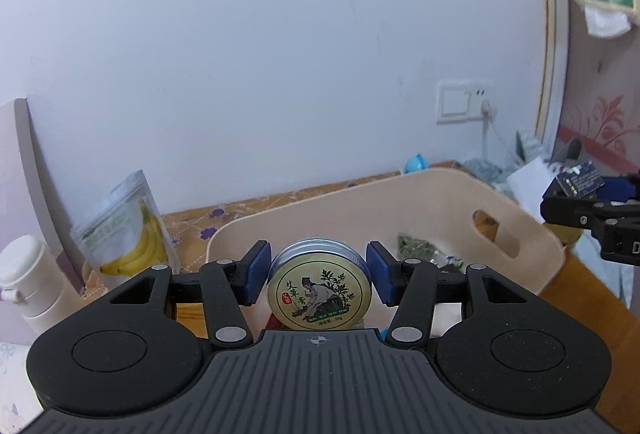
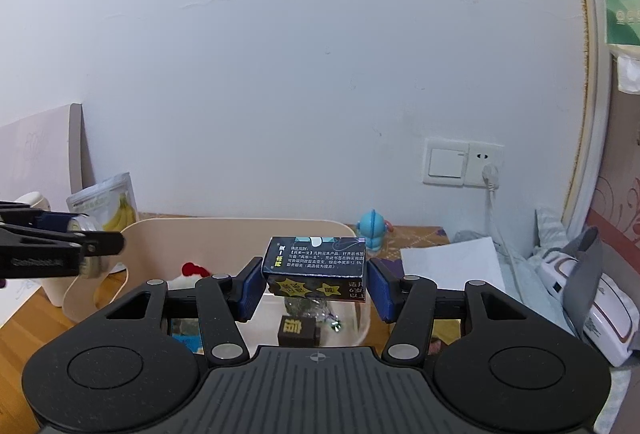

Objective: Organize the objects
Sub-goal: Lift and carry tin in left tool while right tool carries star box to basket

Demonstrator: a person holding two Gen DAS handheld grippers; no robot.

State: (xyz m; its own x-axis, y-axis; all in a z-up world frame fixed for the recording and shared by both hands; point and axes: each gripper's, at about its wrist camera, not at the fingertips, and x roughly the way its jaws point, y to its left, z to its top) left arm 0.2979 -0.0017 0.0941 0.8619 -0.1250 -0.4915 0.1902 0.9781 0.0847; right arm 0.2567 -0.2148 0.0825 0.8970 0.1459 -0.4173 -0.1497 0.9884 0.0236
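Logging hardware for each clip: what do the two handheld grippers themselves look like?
Both match: the left gripper and right gripper have matte black bodies with ribbed grey centre plates bearing a small compass-like mark, round black side discs, silver pivot pins, and blue ribbed pads on the fingers. No cables or sleeves show.

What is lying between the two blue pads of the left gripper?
A round tin with a green herbal label, held above the beige bin, as the left wrist view shows.
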